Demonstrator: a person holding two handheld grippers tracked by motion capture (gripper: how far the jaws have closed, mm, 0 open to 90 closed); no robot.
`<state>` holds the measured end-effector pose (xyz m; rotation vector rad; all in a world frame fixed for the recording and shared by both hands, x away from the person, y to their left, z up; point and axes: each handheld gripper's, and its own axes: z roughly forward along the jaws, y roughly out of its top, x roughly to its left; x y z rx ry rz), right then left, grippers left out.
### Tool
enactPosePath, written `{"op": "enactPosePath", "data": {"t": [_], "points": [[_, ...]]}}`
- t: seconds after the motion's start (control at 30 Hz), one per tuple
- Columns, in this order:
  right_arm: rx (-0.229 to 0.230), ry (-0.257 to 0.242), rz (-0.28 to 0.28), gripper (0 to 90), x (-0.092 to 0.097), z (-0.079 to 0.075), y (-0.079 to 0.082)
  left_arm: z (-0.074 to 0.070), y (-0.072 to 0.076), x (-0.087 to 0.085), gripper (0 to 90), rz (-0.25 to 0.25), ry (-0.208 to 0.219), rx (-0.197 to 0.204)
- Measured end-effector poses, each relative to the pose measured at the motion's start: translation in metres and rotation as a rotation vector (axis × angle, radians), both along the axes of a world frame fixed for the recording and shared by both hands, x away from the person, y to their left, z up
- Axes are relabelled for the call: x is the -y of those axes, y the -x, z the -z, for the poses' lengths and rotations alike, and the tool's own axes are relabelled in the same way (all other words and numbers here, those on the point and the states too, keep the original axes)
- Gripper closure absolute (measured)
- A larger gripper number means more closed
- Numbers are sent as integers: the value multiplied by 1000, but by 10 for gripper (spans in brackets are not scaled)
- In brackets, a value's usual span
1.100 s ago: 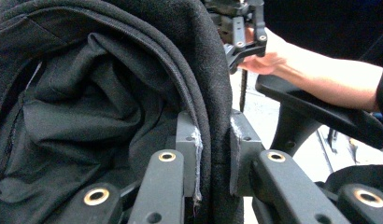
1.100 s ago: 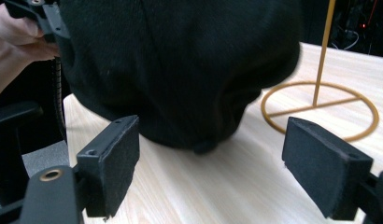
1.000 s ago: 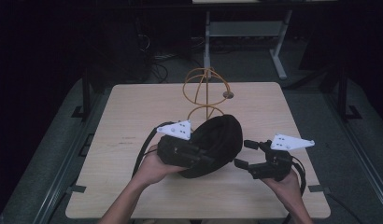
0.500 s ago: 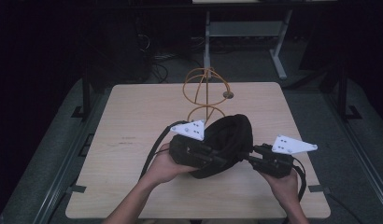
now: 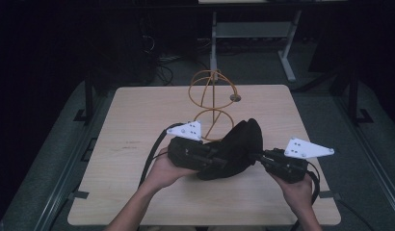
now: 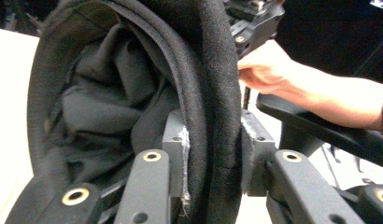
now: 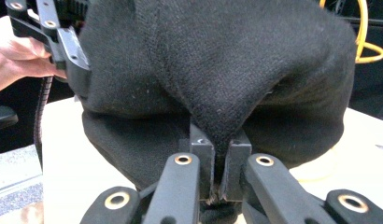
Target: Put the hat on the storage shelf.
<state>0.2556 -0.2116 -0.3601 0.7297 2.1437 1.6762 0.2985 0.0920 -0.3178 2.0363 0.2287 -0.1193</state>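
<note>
You've got the black hat (image 5: 236, 149) held up between both grippers, just above the front-centre of the wooden table (image 5: 133, 125), w/ the orange wire stand (image 5: 212, 98) right behind it.

Left gripper (image 5: 212, 161): its jaws have just been opening a bit, but in the left gripper view the pads (image 6: 176, 140) still sit on either side of the hat's thick folded brim (image 6: 213, 93), one inside, one outside, fabric filling the gap. So you're gripping the brim on that side.

Right gripper (image 5: 257, 157): its jaws have just been closing, and the right gripper view shows them pinched tight on a fold of the hat's outer cloth (image 7: 217, 93), pads nearly meeting w/ the knit squeezed between.

Hat as a container: opening faces your left gripper's camera. Inside you see only crumpled dark lining (image 6: 101, 98); beyond that it's too dark to tell.

Your right hand (image 6: 264, 70) shows past the brim in the left gripper view.
</note>
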Motion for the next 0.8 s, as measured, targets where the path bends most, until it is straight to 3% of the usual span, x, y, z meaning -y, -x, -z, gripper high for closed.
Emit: {"op": "enactPosePath", "data": {"t": [0.1,0.27,0.37,0.57,0.8], "points": [[10,7,-4,863,-1,-7,1,0,0,-3,632,-23,-3,2],[29,24,2,866,-3,-20,0,-2,1,-7,568,-60,-42,59],[25,25,10,866,-1,-24,-1,-2,1,-10,546,-69,-52,66],[22,26,37,865,8,-37,-7,0,0,-29,505,-130,-74,85],[8,25,69,864,22,-51,-13,9,0,-56,461,-217,-131,98]]}}
